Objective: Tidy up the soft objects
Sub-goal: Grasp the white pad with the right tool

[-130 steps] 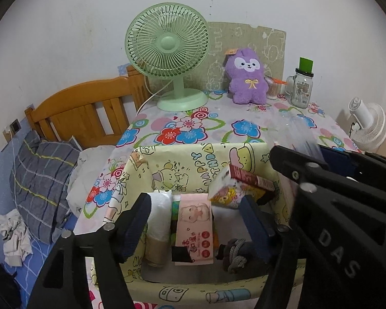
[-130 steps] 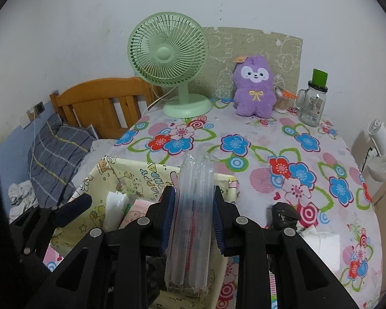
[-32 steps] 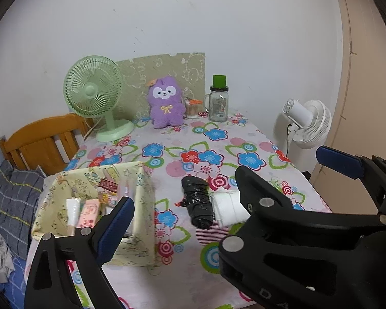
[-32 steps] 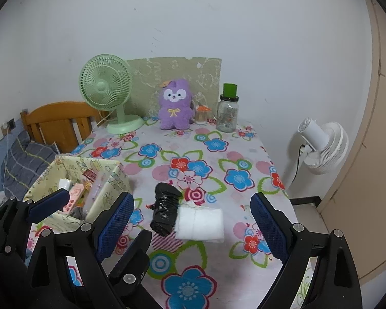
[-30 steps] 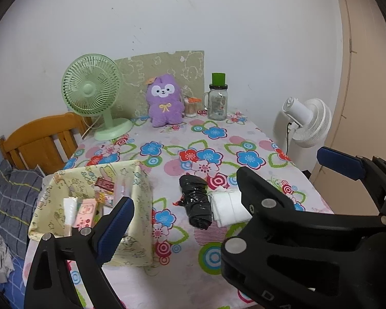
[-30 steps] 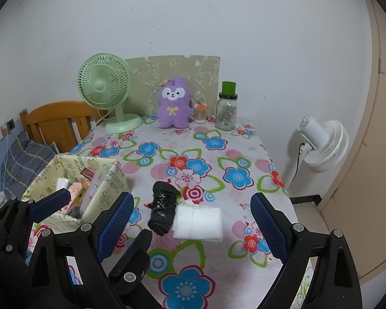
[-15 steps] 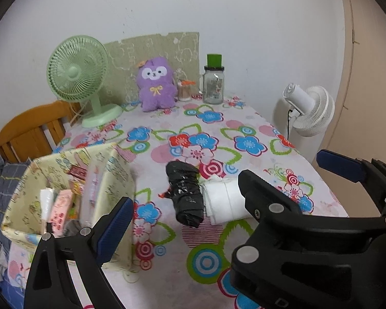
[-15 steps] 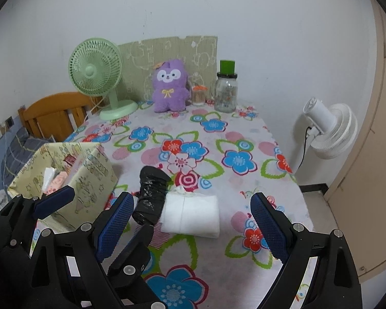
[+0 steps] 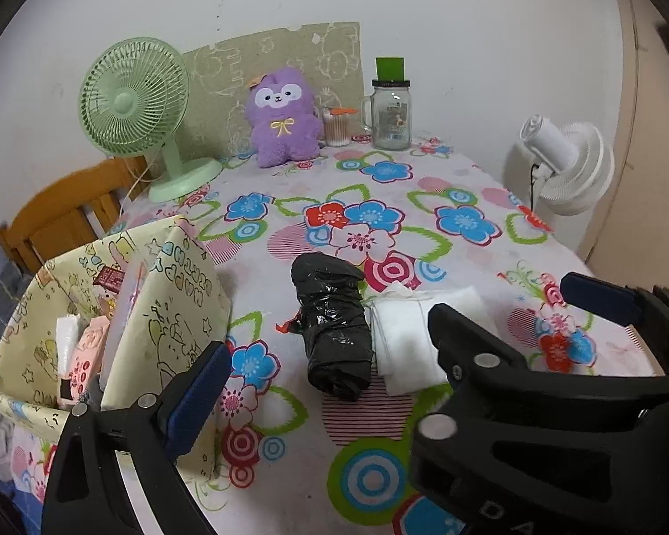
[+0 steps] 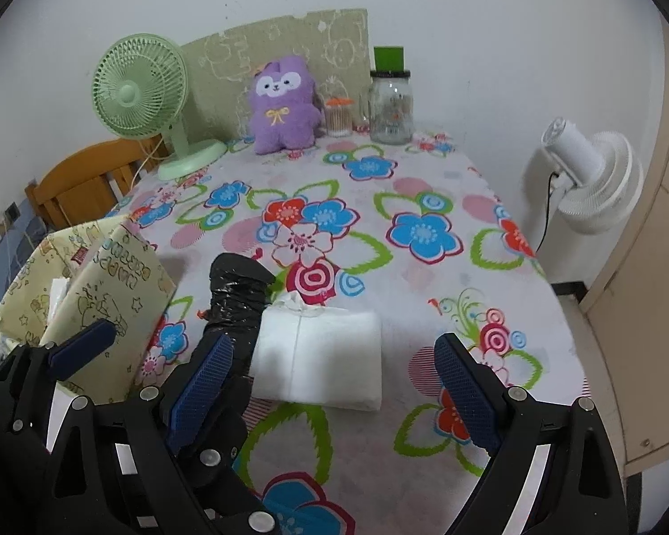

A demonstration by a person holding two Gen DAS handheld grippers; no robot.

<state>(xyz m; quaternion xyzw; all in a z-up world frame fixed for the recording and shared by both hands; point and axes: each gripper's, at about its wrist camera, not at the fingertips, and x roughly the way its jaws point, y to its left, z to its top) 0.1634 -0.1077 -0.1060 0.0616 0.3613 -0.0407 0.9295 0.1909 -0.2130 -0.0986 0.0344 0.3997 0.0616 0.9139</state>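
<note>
Right wrist view, nearest first: the right hand-held gripper (image 10: 330, 383) stands with its jaws spread wide and nothing between them, framing the white folded cloth (image 10: 319, 359), which lies flat on the counter (image 10: 423, 178) at 12 o'clock from the jaws. The wide spread probably suits the cloth's broad, soft shape, since a narrow opening would only crumple one edge. At about 11 o'clock, touching the cloth's left edge, lies the black rolled bag (image 10: 236, 298), partly hidden behind the left blue pad. At 9 o'clock the left hand-held gripper (image 10: 82, 347) shows one blue pad; its second finger cannot be made out in either view, so whether its jaws are open cannot be told. No object appears between its fingers.

At 10 o'clock stands the yellow printed fabric bin (image 10: 111, 312), already holding several packets upright; it appears to be the collecting place, so the cloth and bag are likely the pieces not yet stored.

Farther back, at 12 o'clock against the wall, a purple plush toy (image 10: 283, 104) sits upright, with a green fan (image 10: 140, 87) at 11 o'clock and a glass jar (image 10: 390, 104) at 1 o'clock. A white fan (image 10: 595, 180) stands beyond the counter's edge at 2 o'clock.
</note>
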